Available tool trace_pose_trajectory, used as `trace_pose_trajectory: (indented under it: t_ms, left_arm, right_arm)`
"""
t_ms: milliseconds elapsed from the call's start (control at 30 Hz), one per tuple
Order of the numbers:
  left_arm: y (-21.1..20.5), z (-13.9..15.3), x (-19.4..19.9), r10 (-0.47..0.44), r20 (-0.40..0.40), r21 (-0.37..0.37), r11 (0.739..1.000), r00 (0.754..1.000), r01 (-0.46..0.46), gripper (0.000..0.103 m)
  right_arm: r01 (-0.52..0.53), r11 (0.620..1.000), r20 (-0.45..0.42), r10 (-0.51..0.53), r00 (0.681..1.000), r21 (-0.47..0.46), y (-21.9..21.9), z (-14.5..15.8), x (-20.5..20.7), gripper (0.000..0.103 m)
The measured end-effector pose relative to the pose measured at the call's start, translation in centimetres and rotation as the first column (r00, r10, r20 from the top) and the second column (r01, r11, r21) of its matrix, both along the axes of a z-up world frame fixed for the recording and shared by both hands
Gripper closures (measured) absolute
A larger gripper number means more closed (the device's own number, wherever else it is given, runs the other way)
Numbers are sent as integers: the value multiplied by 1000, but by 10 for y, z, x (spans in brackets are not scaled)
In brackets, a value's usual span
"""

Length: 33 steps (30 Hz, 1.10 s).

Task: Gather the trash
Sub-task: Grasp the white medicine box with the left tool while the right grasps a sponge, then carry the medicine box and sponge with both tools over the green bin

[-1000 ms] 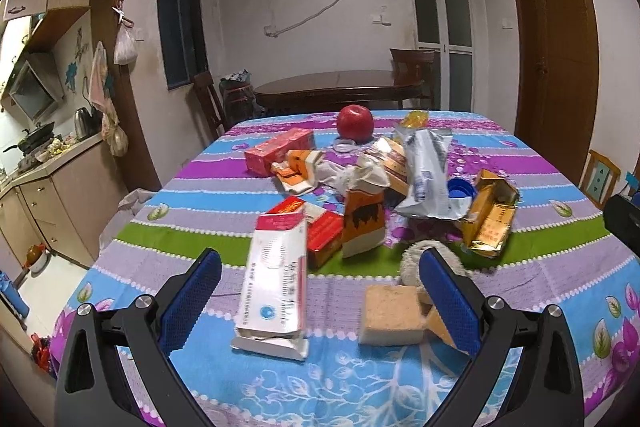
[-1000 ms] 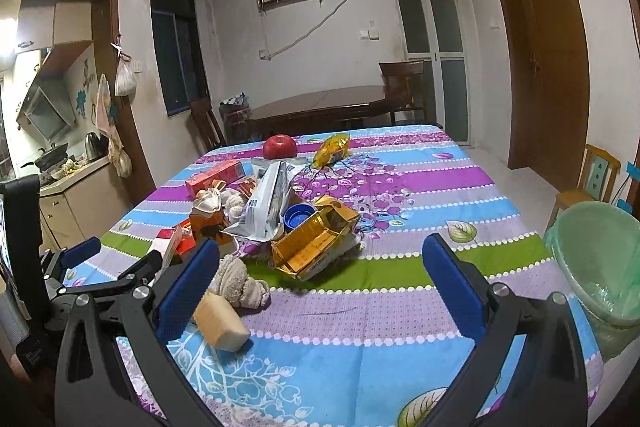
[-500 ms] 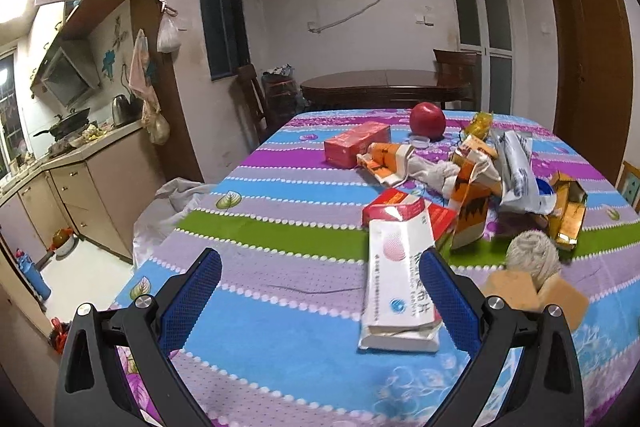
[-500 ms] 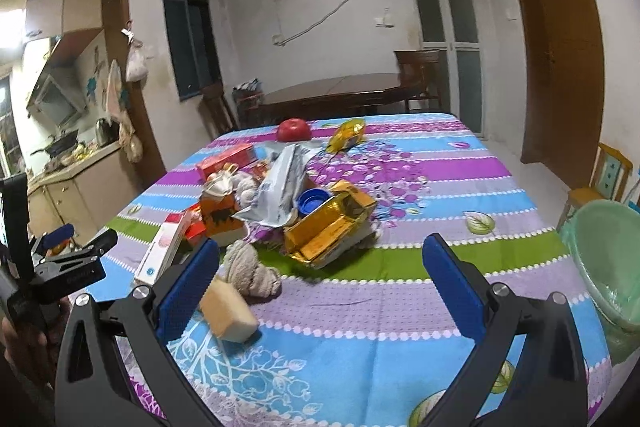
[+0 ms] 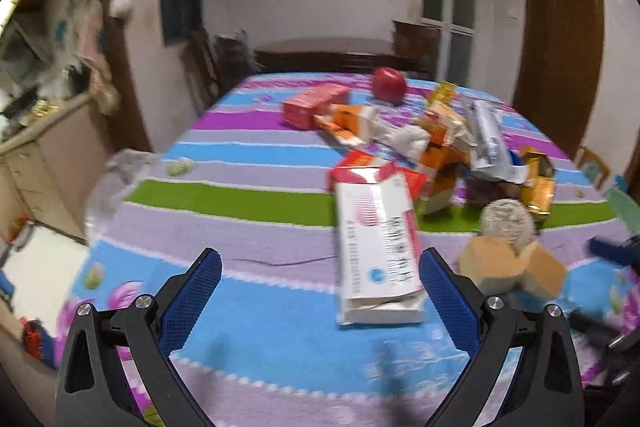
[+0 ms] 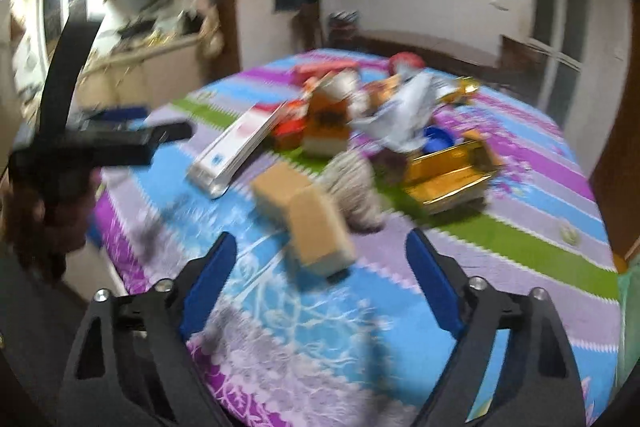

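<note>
Left wrist view — white-and-red box (image 5: 376,251), print blurred

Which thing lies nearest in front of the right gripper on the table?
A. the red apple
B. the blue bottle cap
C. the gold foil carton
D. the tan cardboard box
D: in the right wrist view the tan cardboard box lies just ahead of the right gripper, whose jaws are closing with nothing yet between them; the gold foil carton lies farther back.

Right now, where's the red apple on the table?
The red apple sits at the table's far end in the left wrist view, just right of the pink box and behind the trash pile.
</note>
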<state>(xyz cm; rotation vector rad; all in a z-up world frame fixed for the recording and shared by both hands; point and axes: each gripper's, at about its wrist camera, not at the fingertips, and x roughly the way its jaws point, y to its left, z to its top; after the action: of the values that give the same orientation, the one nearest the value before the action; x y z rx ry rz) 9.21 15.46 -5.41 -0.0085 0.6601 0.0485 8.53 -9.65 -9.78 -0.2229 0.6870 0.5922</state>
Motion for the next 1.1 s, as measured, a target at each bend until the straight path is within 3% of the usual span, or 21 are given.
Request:
trace_pose_trajectory:
  t_ms: [67, 167, 300, 367, 400, 433, 633, 767, 933, 1100]
  left_arm:
    - [-7, 0, 11, -35, -12, -13, 999, 999, 35, 7]
    - [-18, -1, 32, -42, -16, 24, 999, 999, 42, 8]
    - [-32, -18, 63, -107, -100, 15, 994, 989, 109, 12]
    - [-34, -29, 73, -112, -145, 8, 993, 983, 115, 22]
    - [-31, -36, 78, -122, -182, -25, 993, 976, 119, 37]
    - [-29, -40, 82, -133, -206, -52, 991, 969, 125, 43]
    - [-19, -34, 77, -171, -161, -115, 981, 972, 154, 48]
    - [-18, -25, 66, -181, -112, -77, 982, 977, 173, 48]
    - [-17, -8, 52, -190, -68, -87, 979, 980, 183, 48]
    - [-33, 26, 37, -240, 24, -52, 969, 970, 241, 48]
  right_arm:
    - [-7, 1000, -20, 7, 1000, -17, 6, -6, 4, 35]
    - [-2, 1000, -82, 1, 997, -18, 11, -15, 16, 45]
    - [5, 1000, -128, -8, 992, -29, 13, -24, 24, 55]
    - [12, 1000, -134, -16, 991, -26, 12, -24, 24, 72]
    - [7, 1000, -142, -8, 990, -12, 10, -24, 25, 73]
    - [7, 1000, -145, -7, 989, -1, 10, -24, 25, 75]
    - [51, 997, -139, -42, 989, 61, 0, -18, 8, 77]
    - [114, 991, -100, -106, 989, 75, -6, -9, -1, 77]
    - [160, 983, -66, -154, 986, 85, -12, 5, -6, 77]
    - [211, 971, -43, -207, 977, 117, -30, 22, -12, 77]
